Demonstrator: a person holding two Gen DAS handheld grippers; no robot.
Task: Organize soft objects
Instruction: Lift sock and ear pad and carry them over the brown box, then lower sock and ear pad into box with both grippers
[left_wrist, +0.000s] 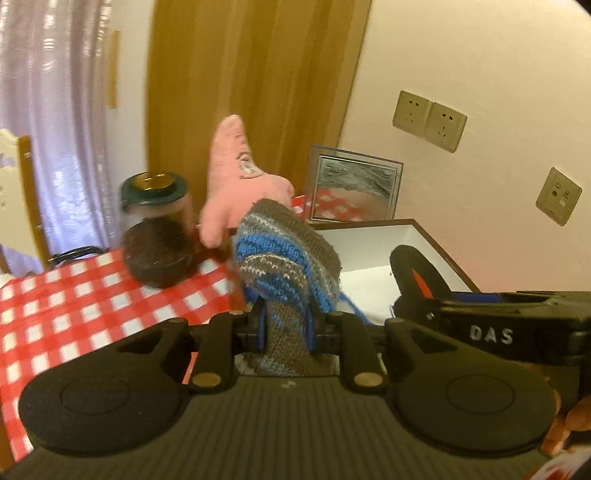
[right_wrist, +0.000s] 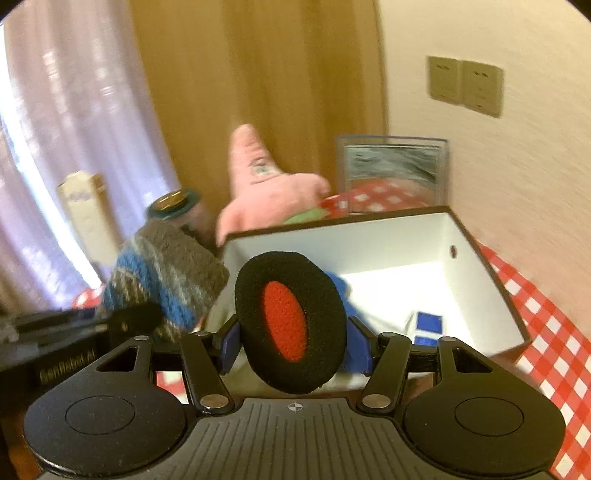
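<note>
My left gripper (left_wrist: 286, 325) is shut on a grey and blue striped knitted piece (left_wrist: 288, 251), held up above the table beside the box; it also shows in the right wrist view (right_wrist: 166, 280). My right gripper (right_wrist: 291, 343) is shut on a black foam ear pad with a red centre (right_wrist: 290, 319), held over the near edge of a white box with a dark rim (right_wrist: 424, 236). The ear pad shows in the left wrist view (left_wrist: 417, 273) over the box (left_wrist: 369, 243). A pink plush starfish (left_wrist: 236, 173) stands behind the box.
A glass jar with a green and gold lid (left_wrist: 157, 229) stands on the red and white checked tablecloth (left_wrist: 74, 306). A framed picture (left_wrist: 354, 184) leans on the wall. Blue and white items (right_wrist: 428, 325) lie inside the box. Curtains hang behind.
</note>
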